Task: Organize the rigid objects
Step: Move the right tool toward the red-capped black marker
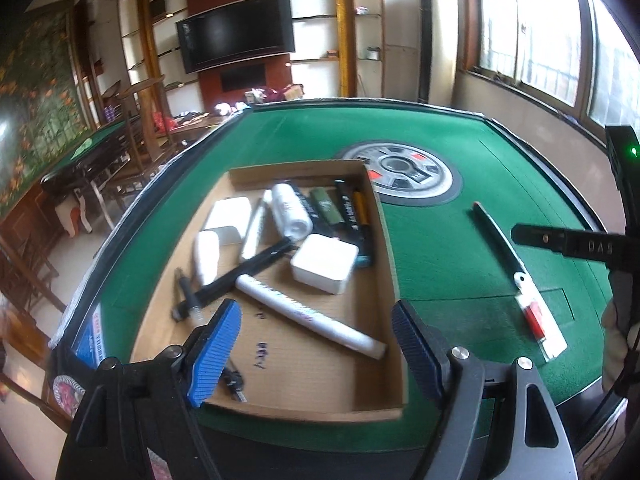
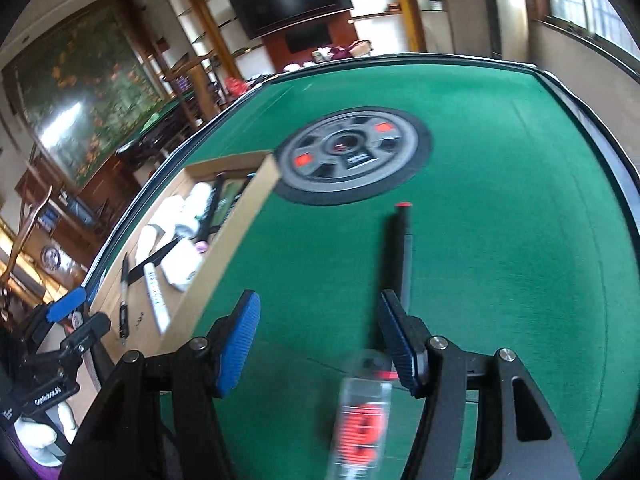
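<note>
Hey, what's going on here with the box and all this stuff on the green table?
A person with a handheld gripper in each hand is tidying small items into a cardboard box on the green table. The box already holds pens, markers, white cases and tubes. Both the left gripper and the right gripper are open and hold nothing. One long packaged item, black with a white and red end, lies on the felt outside the box, by the right gripper.

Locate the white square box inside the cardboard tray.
In the left wrist view, the white square box sits mid-tray in the cardboard tray, near its right wall, just above the long white marker.
</note>
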Demonstrator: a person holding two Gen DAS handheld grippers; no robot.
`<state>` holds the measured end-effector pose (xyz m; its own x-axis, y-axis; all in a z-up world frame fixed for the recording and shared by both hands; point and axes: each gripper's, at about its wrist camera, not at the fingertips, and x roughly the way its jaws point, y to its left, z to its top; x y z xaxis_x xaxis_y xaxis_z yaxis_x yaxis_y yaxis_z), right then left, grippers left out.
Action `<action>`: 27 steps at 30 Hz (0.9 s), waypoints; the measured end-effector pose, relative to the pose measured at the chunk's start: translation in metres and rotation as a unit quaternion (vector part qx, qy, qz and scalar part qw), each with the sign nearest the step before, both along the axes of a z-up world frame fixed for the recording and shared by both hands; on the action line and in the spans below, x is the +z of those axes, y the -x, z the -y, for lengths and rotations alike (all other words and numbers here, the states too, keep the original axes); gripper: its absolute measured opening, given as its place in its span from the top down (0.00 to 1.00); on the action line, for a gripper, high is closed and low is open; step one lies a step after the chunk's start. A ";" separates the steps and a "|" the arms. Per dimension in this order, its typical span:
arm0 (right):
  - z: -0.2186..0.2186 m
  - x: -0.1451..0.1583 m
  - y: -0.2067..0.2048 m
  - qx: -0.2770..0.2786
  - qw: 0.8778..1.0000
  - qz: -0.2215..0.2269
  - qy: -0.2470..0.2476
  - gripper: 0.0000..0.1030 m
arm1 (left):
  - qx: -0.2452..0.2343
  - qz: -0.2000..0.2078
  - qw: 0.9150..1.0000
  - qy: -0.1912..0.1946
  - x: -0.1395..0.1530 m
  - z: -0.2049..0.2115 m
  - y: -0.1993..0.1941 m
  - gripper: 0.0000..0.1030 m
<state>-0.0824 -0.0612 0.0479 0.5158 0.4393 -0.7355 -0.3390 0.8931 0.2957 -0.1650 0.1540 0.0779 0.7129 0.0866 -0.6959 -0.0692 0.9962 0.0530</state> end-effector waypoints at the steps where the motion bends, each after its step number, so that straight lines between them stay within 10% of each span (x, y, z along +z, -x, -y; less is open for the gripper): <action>1: 0.006 -0.001 -0.002 -0.005 1.000 -0.001 -0.002 0.42 | -0.005 -0.002 1.000 -0.004 0.000 0.006 -0.002 0.21; 15: 0.065 -0.022 -0.037 -0.057 0.998 -0.011 -0.005 0.41 | -0.059 -0.036 0.997 -0.028 -0.003 0.073 -0.017 0.21; 27: 0.007 -0.041 -0.063 0.000 0.996 -0.030 0.080 0.40 | -0.071 -0.060 0.994 -0.051 -0.012 0.099 -0.023 0.21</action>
